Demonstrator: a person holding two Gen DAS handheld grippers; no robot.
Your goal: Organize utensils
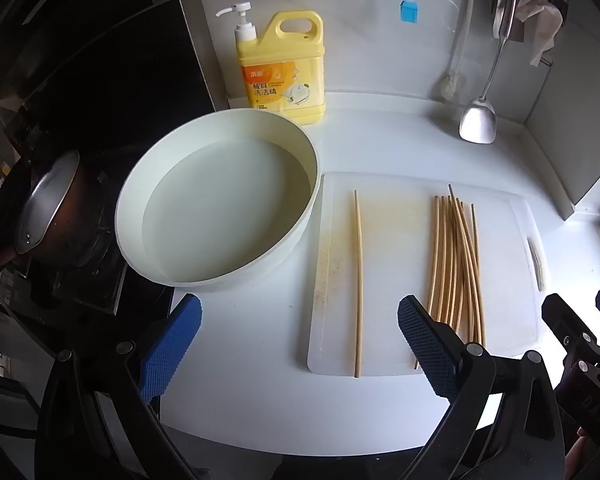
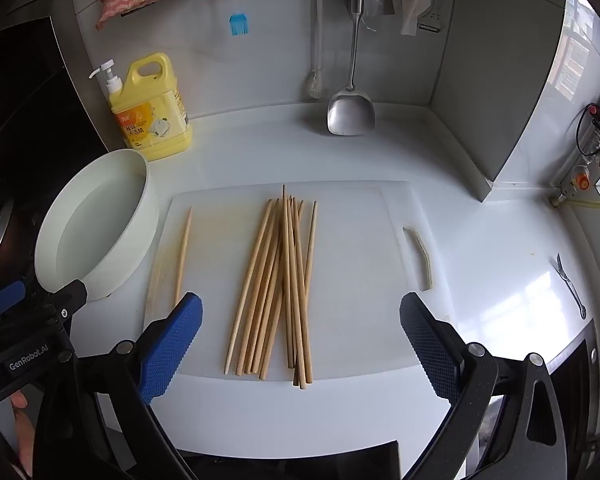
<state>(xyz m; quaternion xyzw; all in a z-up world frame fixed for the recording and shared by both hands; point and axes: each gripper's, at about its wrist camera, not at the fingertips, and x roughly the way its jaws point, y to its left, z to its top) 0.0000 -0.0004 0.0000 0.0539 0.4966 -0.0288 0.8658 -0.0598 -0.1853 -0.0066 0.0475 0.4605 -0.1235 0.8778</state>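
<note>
Counter: white kitchen worktop (image 2: 340, 160) in a tiled corner, stove to your left, light coming from the window on your right.
Board: white cutting board (image 2: 360, 280) lies flat on the worktop, right in front of both grippers.
Loose pile: the chopstick bundle (image 2: 284, 280) lies mid-board, tips fanned and several sticks crossing near your end.
Single stick: one lone chopstick (image 1: 358, 280) lies apart on the left part of the board, near the basin (image 1: 172, 276) of water.
Left tongs: your left gripper (image 1: 300, 356) is spread wide and holds nothing; it hovers at the near edge of the board, roughly in line with the lone stick.
Right tongs: your right gripper (image 2: 300, 352) is likewise spread and empty, straddling the near ends of the bundle.
Step in hand: probably picking a stick to pair or align; nothing is grasped yet.
How to do it well: choose a stick lying on top of the pile, not one pinned under a crossing neighbour. Close on it across its width, near the thick end, so it does not swivel.
Risk: a thin round stick may roll or drag its neighbours; lower squarely and close slowly.
Leave alone: detergent bottle (image 2: 156, 120), hanging spatula (image 2: 350, 116).
</note>
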